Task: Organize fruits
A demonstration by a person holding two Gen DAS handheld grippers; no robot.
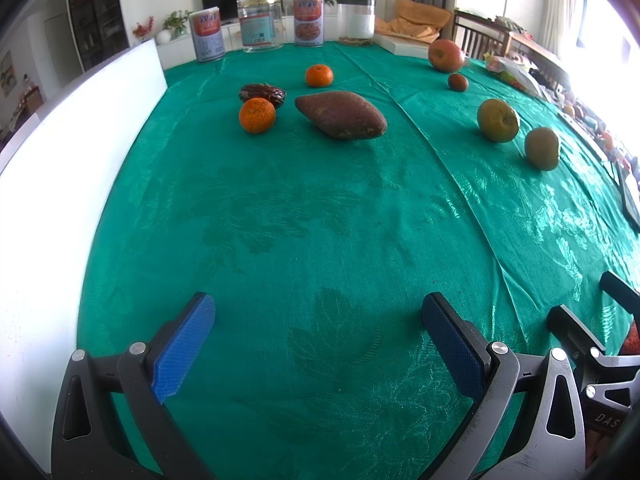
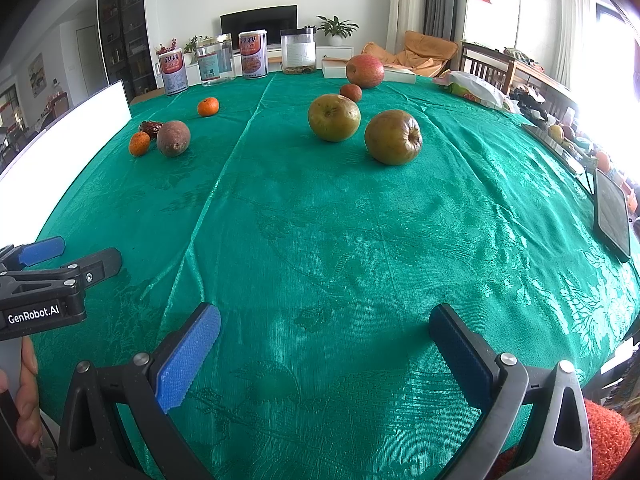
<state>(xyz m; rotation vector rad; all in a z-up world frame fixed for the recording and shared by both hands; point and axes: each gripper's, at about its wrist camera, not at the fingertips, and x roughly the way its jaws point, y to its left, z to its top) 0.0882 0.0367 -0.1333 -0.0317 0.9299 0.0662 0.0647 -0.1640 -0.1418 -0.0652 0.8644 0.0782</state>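
On the counter's green patterned cloth (image 1: 320, 220) the fruit lies in two loose groups. In the left wrist view, at about eleven o'clock, a brown tapered sweet potato (image 1: 341, 115) lies beside a round orange mandarin (image 1: 257, 115), which sits just in front of a dark wrinkled date (image 1: 262, 93); a second mandarin (image 1: 319, 75) sits behind them. Toward one and two o'clock stand two greenish-brown russet pears (image 1: 497, 120) (image 1: 541, 148), with a small reddish-brown fruit (image 1: 457, 82) and a big red apple (image 1: 445, 55) farther back. The left gripper (image 1: 318, 320) hovers over bare cloth with its blue-padded jaws wide apart, holding nothing. The right gripper (image 2: 325, 330) is likewise wide and empty. At twelve o'clock, labelled tins and clear jars (image 1: 259, 24) line the far edge.
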